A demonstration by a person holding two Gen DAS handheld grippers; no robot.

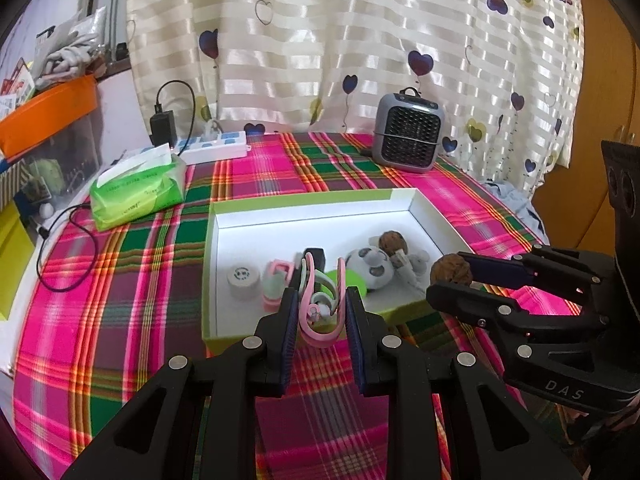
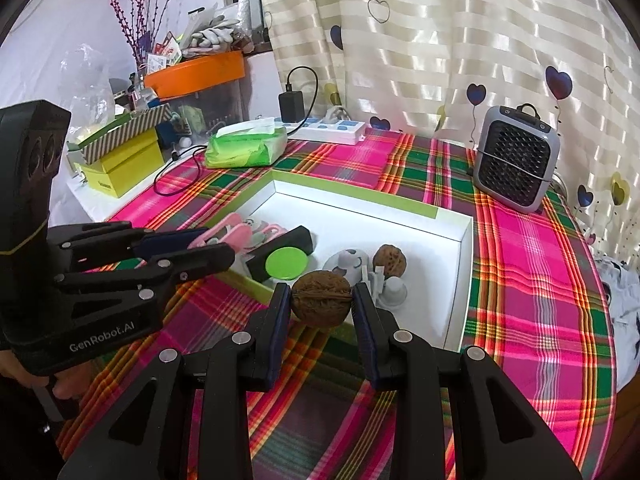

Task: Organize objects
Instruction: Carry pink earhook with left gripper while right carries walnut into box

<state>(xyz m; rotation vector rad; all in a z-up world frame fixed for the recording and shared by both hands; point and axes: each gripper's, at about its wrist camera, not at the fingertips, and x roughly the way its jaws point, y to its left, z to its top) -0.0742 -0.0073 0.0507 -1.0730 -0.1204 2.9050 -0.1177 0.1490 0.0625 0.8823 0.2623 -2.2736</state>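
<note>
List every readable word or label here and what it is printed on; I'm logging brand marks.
"GenRobot.AI": white letters on the left gripper's black body.
"DAS": on the right gripper's body.
Green tissue pack: print too blurred to read.
Round token in the white box: mark unreadable.

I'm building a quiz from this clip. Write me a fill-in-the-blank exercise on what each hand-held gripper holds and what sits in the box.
1. The right hand-held gripper grips a ____ between its fingers.
2. The left hand-held gripper holds a curved clip coloured ____.
3. A second walnut lies inside the ____-walled box.
4. The grey heater stands on the ____ tablecloth.

Missing words: walnut; pink; white; plaid
</note>
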